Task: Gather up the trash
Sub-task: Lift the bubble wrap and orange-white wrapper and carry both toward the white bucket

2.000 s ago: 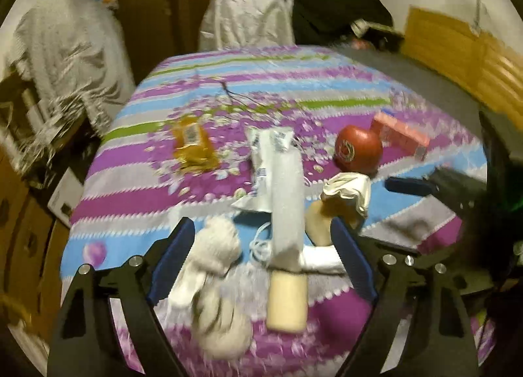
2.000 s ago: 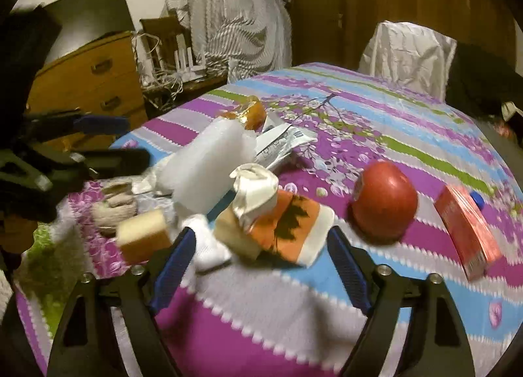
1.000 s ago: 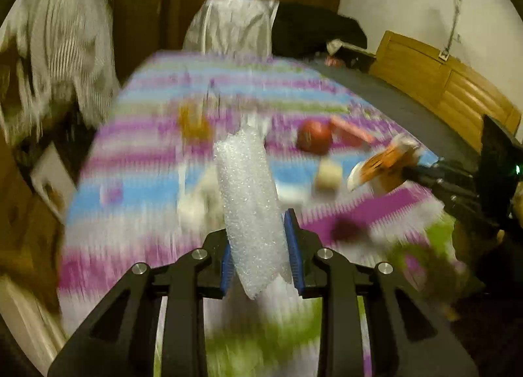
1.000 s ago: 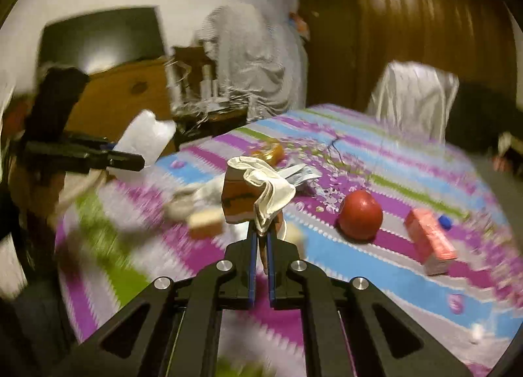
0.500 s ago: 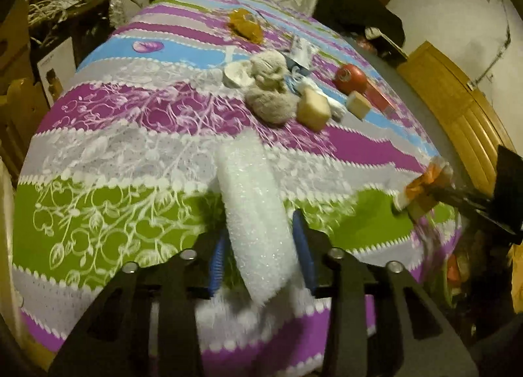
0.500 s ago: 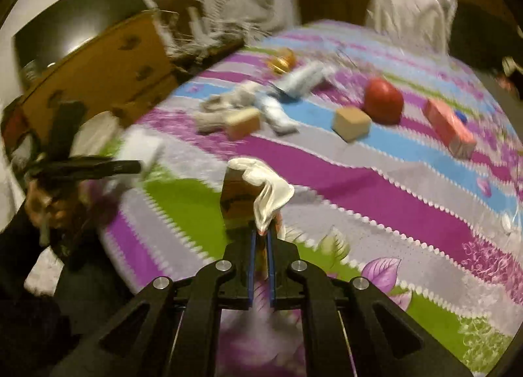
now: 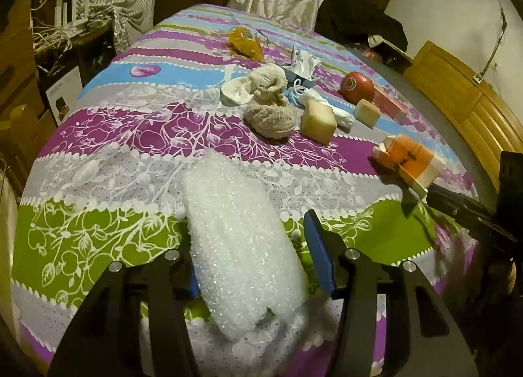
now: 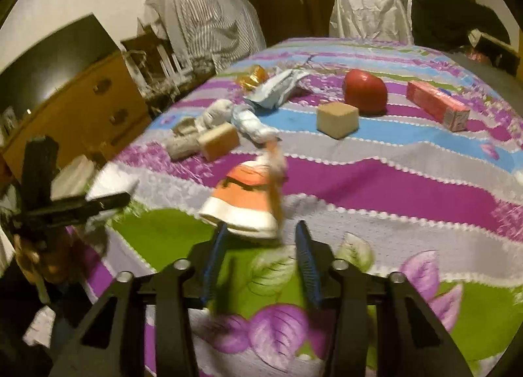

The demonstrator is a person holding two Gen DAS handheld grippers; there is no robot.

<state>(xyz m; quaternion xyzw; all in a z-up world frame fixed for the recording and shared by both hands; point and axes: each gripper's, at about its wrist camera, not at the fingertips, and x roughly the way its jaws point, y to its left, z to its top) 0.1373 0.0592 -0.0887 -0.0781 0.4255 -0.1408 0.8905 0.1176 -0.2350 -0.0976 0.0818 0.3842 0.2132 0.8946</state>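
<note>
Foam blocks (image 7: 318,121), tomato (image 7: 356,87) beyond.

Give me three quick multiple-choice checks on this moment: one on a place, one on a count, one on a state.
1. Where is the red round thing?
A. On the green stripe.
B. Far up the bedspread, beside the long red box.
C. Held between jaws.

2. How many tan foam blocks lie on the bedspread?
A. One.
B. Two.
C. Four.

3. How do the right gripper's jaws stand?
A. Open, with the orange carton unclamped at their tips.
B. Shut on the carton.
C. Out of view.

Answers:
1 B: it lies right next to the box.
2 B: two cubes show, no more.
3 A: a gap shows beside the carton, and the jaws have just been opening.
</note>
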